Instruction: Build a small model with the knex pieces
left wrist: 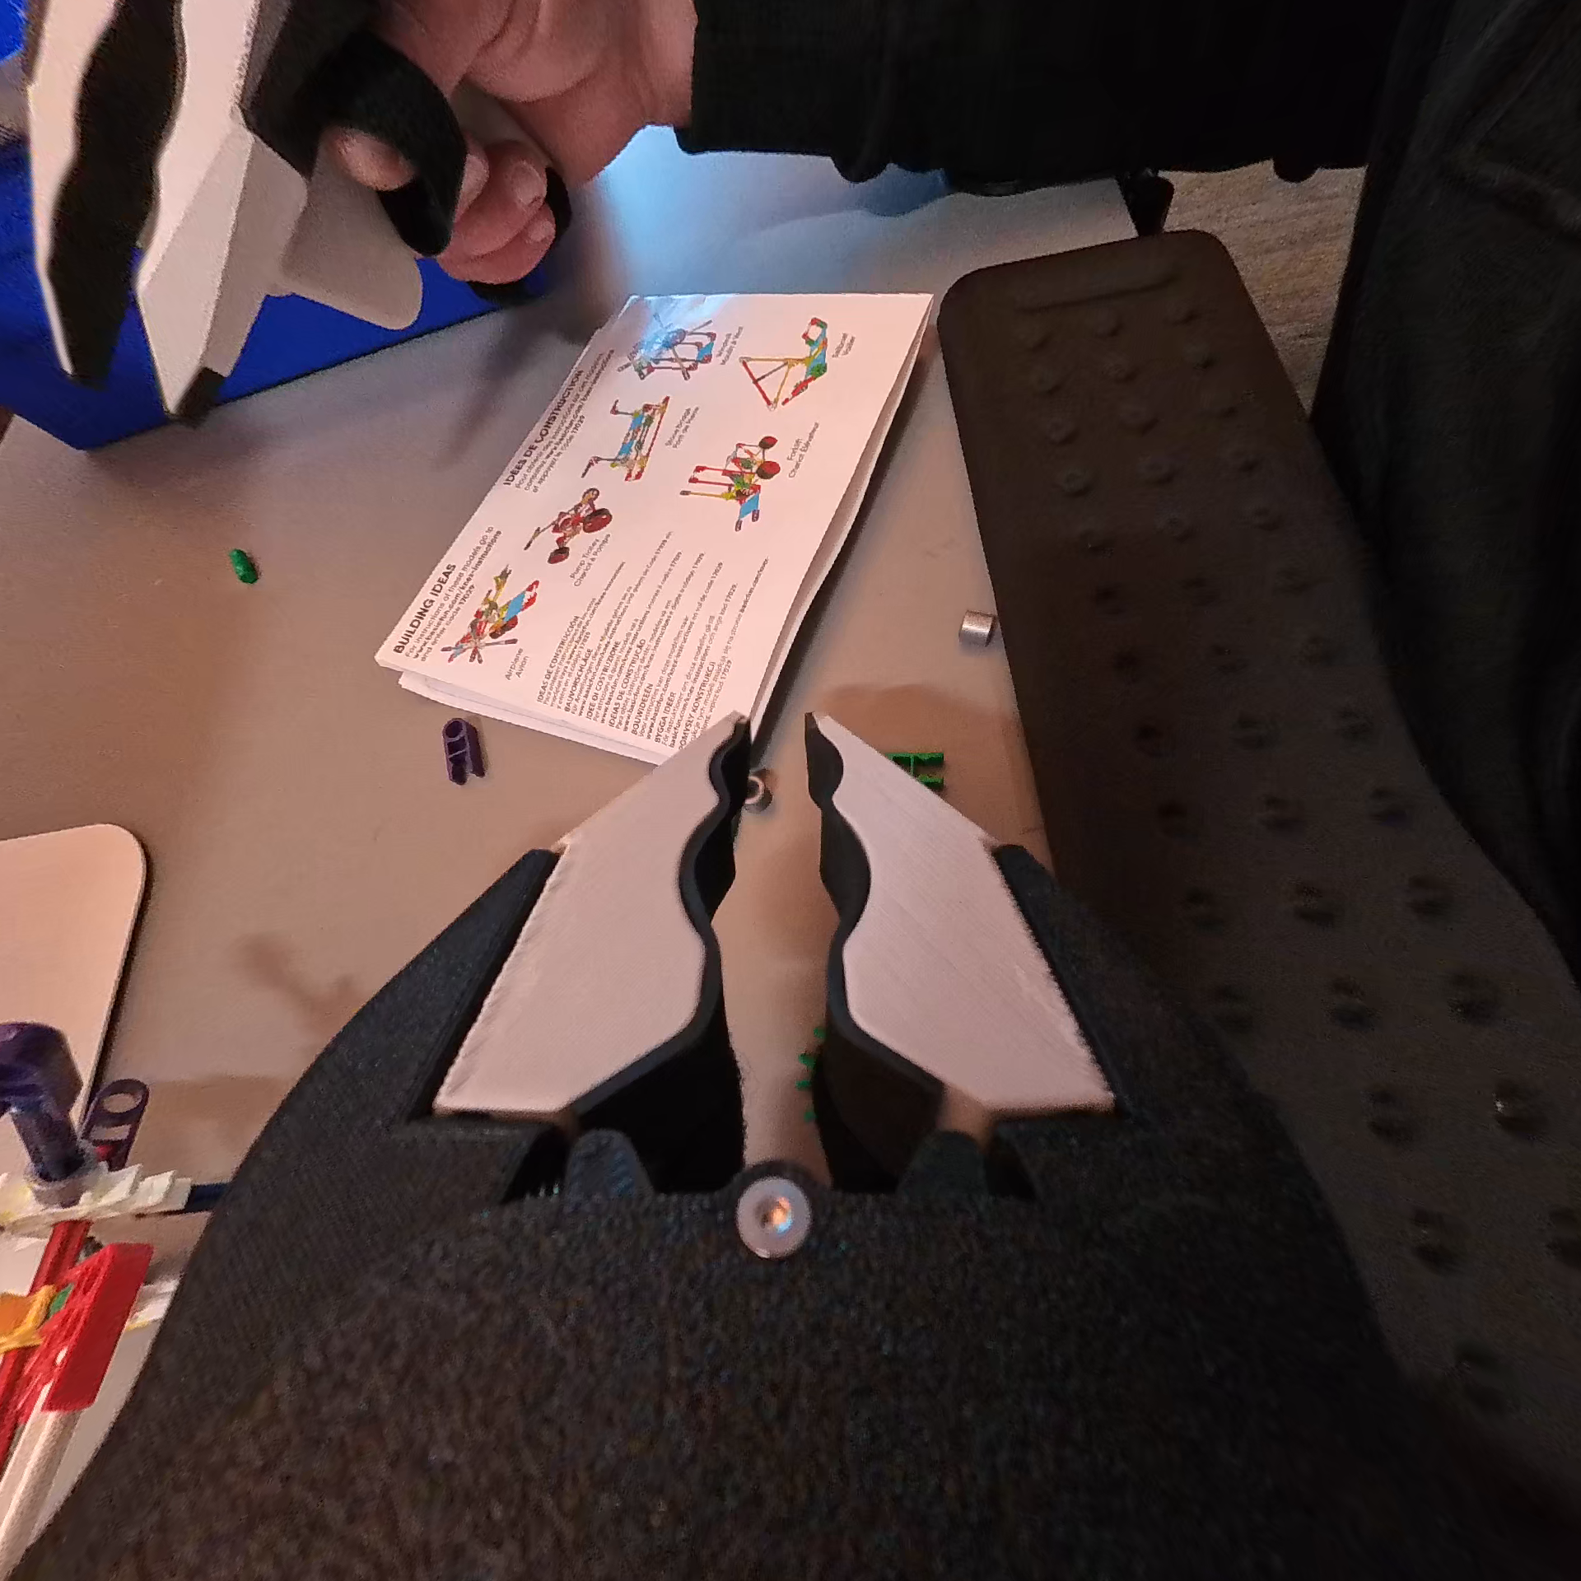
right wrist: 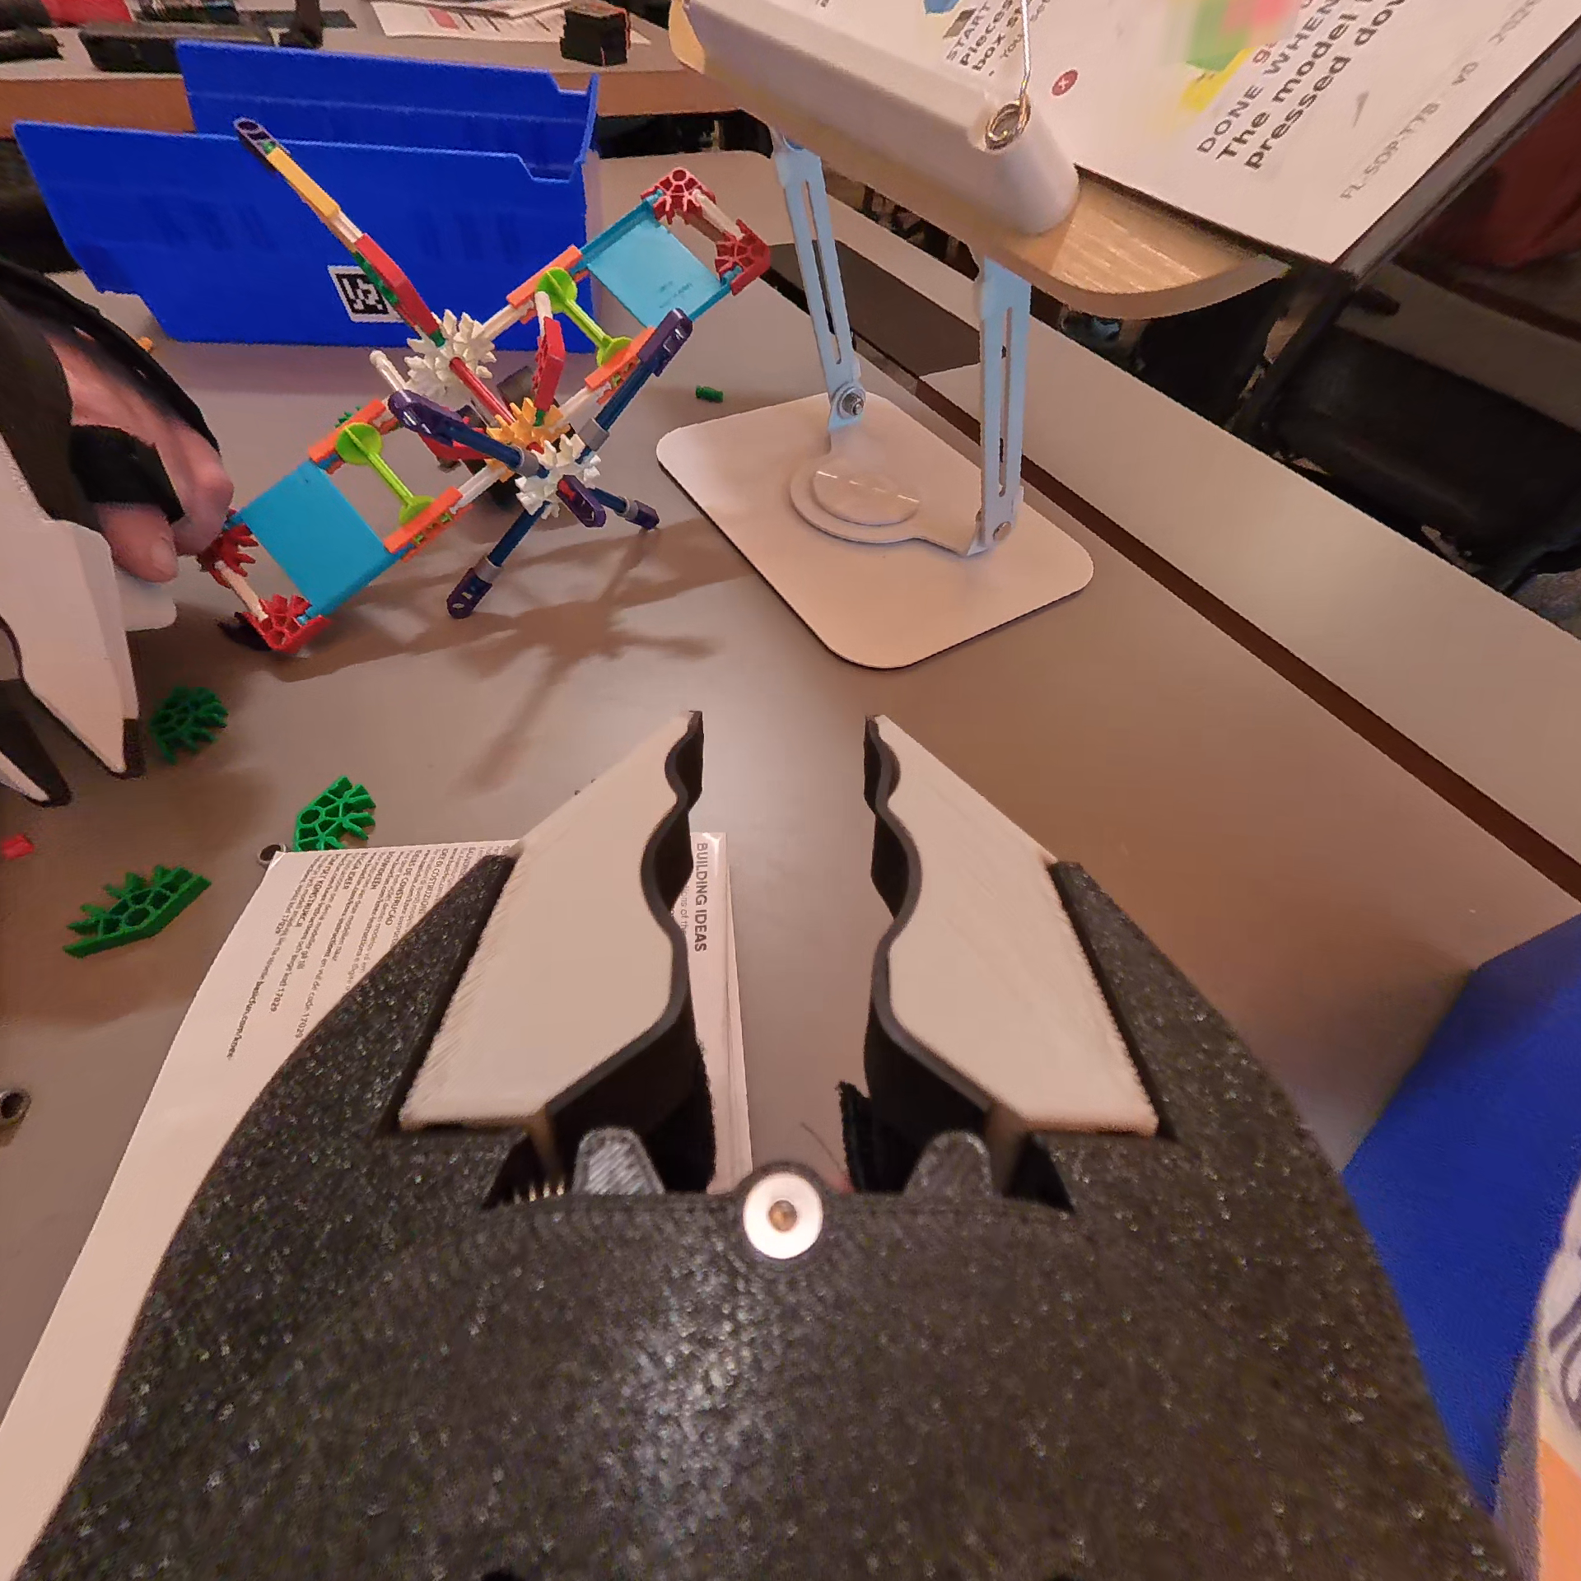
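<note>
My left gripper [left wrist: 778, 727] hovers low over the grey table [left wrist: 214, 727], jaws a narrow gap apart and empty. A small silver ring [left wrist: 757, 791] lies on the table below the gap. Its tips are at the near edge of a white instruction booklet [left wrist: 667, 513]. My right gripper [right wrist: 784, 727] is open and empty above the table [right wrist: 770, 684], its body over the same booklet [right wrist: 342, 984]. A colourful rod-and-connector model [right wrist: 479, 411] stands beyond it to the left. The left gripper [right wrist: 77, 667] shows at the left edge, by the model's near end.
Loose parts lie about: green connectors [right wrist: 188, 719] [right wrist: 334, 813] [right wrist: 137, 911], a purple connector [left wrist: 462, 749], a green peg [left wrist: 244, 565], a grey spacer [left wrist: 978, 629]. A document stand [right wrist: 873, 547] is right of the model, blue bins [right wrist: 342, 214] behind. A black perforated pad [left wrist: 1240, 684] borders the table. From my left tips it is roughly 9 cm to the grey spacer [left wrist: 978, 629]; from my right, 20 cm.
</note>
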Tool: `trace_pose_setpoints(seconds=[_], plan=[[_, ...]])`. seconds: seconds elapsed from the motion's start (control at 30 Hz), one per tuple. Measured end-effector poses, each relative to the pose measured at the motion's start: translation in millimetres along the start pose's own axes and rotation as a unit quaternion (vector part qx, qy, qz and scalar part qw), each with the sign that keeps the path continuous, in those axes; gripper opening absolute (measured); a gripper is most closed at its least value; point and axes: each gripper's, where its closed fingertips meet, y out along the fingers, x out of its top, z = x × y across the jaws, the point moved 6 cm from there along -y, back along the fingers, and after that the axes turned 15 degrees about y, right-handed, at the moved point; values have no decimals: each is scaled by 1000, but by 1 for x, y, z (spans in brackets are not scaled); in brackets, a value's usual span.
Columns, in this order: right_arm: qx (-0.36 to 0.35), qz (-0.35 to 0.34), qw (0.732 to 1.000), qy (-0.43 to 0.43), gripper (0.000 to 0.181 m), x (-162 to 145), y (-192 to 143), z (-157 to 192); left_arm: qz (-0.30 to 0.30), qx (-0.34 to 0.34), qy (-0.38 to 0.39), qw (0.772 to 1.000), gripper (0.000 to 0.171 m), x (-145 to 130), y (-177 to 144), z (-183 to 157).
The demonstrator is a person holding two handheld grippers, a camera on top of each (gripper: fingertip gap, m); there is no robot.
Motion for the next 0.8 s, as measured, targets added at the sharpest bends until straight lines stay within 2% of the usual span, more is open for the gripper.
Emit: trace_pose_setpoints(seconds=[0.8], plan=[[1,-2,1000,4,38,1,-1,0,22,10,-2,1000,12,-7,0,3]])
